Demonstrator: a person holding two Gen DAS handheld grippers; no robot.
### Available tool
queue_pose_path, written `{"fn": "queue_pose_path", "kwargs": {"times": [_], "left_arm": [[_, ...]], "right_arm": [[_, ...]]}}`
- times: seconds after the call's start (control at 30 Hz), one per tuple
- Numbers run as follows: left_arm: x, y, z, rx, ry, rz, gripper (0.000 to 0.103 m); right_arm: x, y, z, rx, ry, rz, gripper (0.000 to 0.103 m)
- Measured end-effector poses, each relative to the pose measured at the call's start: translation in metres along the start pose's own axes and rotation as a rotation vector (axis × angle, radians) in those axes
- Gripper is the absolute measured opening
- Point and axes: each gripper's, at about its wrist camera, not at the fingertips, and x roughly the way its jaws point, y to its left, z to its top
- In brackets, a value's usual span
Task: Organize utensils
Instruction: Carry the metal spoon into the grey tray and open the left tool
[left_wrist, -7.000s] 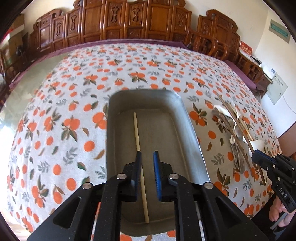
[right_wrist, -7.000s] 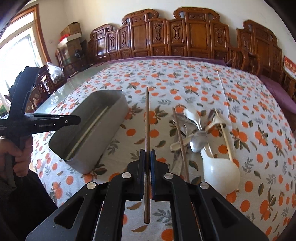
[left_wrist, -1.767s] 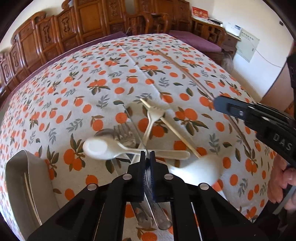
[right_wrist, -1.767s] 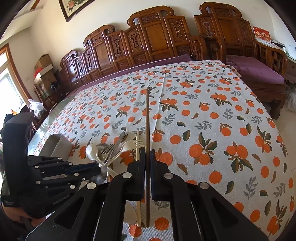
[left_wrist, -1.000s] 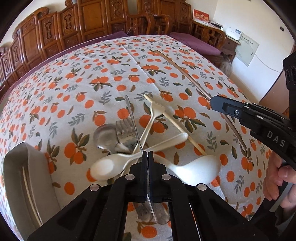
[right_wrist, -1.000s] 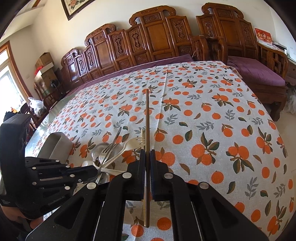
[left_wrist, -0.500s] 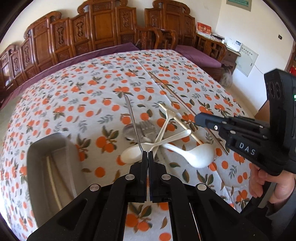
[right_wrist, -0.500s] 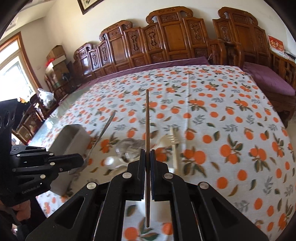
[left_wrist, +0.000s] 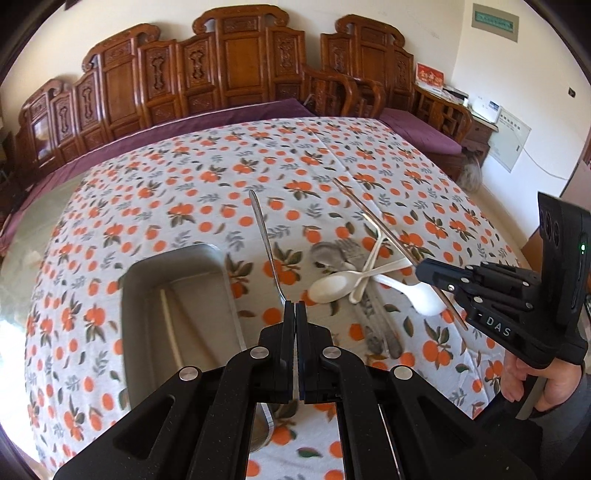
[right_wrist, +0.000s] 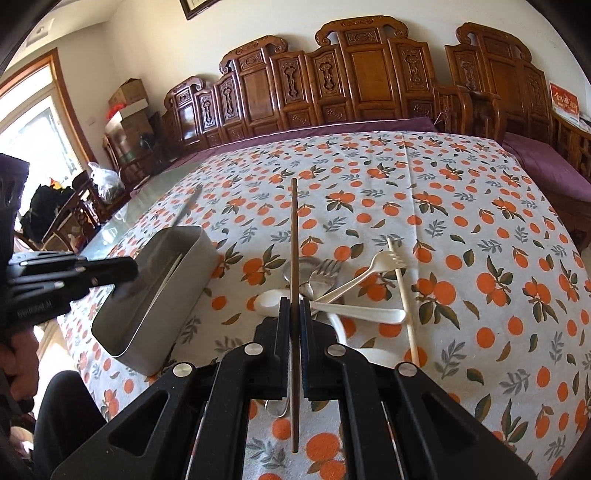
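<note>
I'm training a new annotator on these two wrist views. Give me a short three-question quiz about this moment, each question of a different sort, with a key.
1. True or false: the left gripper is shut on a metal utensil.
2. Multiple choice: what does the right gripper hold? A) a white spoon B) a dark chopstick C) nothing
3. Short answer: what already lies inside the metal tray?

Key
1. True; its thin handle sticks out forward from the shut gripper.
2. B
3. A pale chopstick, lying lengthwise; the white spoons, the white fork and the metal fork are on the tablecloth, in a pile.
</note>
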Motion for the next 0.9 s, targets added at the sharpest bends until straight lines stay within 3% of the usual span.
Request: {"fn": "queue_pose_path", "kwargs": {"times": [0.23, 0.5, 0.9], "left_arm": [[-0.002, 0.030, -0.010, -0.044, 0.007, 0.023, 0.000], [0.025, 0.061, -0.033, -0.096, 0.079, 0.060, 0.000], [0.054, 0.072, -0.050, -0.129, 0.170, 0.083, 0.000]], "right_arm": [[-0.001, 0.023, -0.007, -0.021, 0.005, 0.015, 0.006], [0.005, 0.047, -0.016, -0.063, 0.028, 0.041, 0.006], [0.008, 0.052, -0.018, -0.067, 0.034, 0.051, 0.006]]}}
